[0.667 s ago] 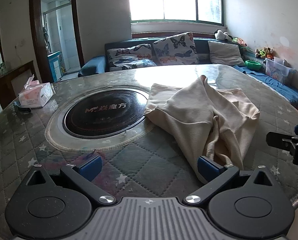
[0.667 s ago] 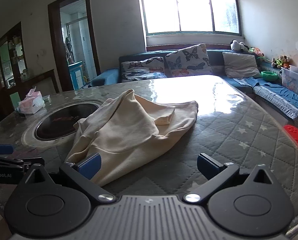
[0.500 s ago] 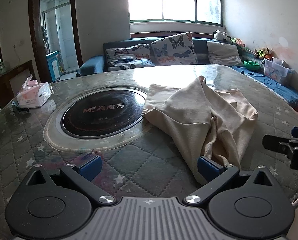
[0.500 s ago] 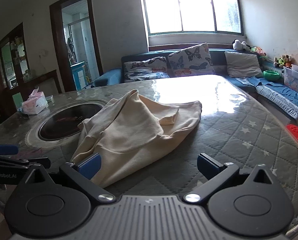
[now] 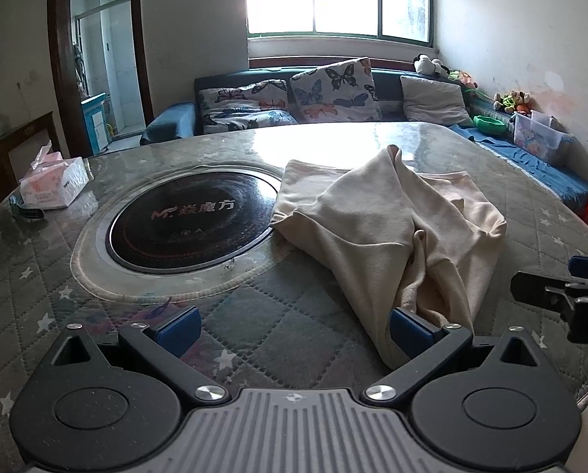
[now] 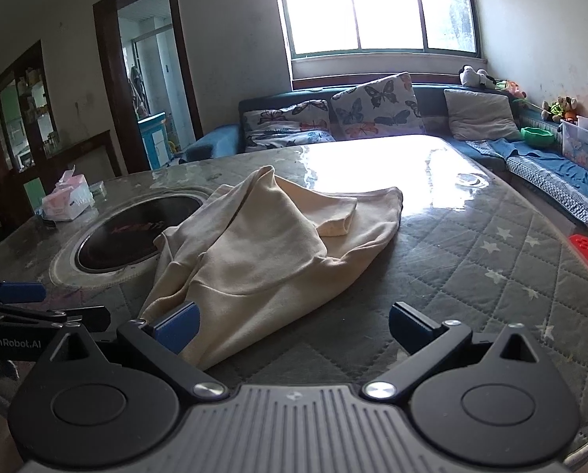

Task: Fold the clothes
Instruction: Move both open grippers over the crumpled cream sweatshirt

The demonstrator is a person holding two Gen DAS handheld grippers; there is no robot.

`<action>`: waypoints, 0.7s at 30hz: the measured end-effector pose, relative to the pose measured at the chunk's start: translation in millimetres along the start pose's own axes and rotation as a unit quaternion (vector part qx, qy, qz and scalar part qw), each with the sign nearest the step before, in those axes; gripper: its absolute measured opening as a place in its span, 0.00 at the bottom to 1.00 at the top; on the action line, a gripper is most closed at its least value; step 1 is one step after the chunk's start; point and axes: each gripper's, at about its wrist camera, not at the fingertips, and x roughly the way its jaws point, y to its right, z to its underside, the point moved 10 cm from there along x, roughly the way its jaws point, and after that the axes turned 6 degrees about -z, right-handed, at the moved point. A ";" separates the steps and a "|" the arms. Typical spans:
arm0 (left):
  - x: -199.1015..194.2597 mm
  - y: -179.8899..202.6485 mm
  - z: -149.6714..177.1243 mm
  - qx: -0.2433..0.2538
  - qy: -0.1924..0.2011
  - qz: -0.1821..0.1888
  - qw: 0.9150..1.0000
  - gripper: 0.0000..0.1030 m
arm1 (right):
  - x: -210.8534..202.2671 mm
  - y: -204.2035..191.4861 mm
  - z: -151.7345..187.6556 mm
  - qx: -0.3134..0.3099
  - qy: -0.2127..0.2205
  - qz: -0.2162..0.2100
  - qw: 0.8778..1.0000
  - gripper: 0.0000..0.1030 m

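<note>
Left wrist view: garment lies rumpled on table, one edge over cooktop. Left gripper and right gripper both gape, empty. Risk: bunched layers, pinching several plies skews the fold.

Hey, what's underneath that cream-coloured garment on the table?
The cream garment lies crumpled on the quilted star-pattern table cover, its left edge overlapping the rim of the built-in round cooktop. Whether anything else lies beneath its folds cannot be seen.
</note>
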 end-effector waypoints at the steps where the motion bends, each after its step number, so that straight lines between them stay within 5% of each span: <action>1: 2.7 -3.0 -0.6 -0.001 -0.002 0.003 1.000 1.00 | 0.6 -0.3 0.3 -0.001 -0.002 0.000 1.000 1.00; 21: 23.5 -3.7 -12.7 0.006 -0.021 0.016 1.000 1.00 | 18.6 -0.8 -10.9 -0.013 -0.006 0.000 1.000 1.00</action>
